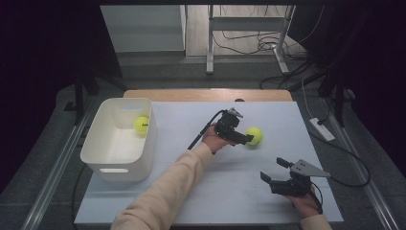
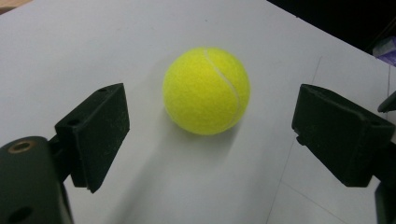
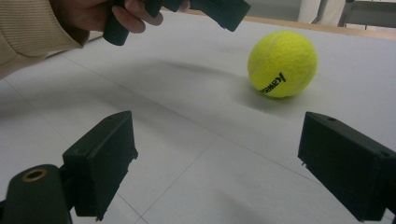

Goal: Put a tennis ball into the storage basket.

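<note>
White table (image 1: 230,191), round tennis ball (image 1: 254,135), axisless

We are looking at what reads as a lab or test room set up for recording. Beyond the fingers, past the far edge of the pale worktop (image 1: 268,191), we see bare metal stand legs (image 1: 209,43) on a hard floor, with loose cables (image 1: 249,45) tangled around them. To the right of the fingers a white power strip (image 1: 321,128) lies on the floor, and metal rails (image 1: 52,167) run along both sides of the worktop. The surroundings are dark, and nothing looks domestic.
</note>
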Motion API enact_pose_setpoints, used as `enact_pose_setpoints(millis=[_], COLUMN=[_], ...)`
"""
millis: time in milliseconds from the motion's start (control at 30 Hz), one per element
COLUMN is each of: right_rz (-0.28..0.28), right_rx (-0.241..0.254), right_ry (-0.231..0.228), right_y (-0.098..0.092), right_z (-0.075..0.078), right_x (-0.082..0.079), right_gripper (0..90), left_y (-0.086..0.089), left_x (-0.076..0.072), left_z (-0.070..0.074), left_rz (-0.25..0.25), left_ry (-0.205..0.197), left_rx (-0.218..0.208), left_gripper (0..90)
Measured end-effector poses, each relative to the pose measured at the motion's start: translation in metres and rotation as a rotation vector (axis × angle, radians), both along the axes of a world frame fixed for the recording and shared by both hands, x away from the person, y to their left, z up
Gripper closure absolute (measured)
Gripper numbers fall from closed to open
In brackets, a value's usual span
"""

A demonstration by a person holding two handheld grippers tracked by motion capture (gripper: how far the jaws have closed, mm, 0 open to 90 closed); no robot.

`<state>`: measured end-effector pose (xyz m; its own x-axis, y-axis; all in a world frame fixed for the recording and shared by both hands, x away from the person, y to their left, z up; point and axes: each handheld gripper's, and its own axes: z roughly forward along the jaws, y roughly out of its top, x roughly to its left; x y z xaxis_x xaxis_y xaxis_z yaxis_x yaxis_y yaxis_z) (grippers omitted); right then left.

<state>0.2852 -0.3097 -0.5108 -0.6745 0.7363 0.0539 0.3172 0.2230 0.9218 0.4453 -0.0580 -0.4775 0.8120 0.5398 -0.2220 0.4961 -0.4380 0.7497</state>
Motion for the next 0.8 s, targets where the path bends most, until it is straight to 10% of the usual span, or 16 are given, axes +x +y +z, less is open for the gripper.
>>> enact_pose_setpoints(millis=[800], right_rz=[0.0], right_rx=[0.004], right_ry=[0.005], right_y=[-0.002], right_z=[0.0], right_x=[-0.001], right_gripper=[11.5], left_y=[-0.023], left_x=[0.013], left_z=[-0.016], left_rz=[0.0], left_ry=[0.027], left_rx=[0.035], left_gripper=[10.4])
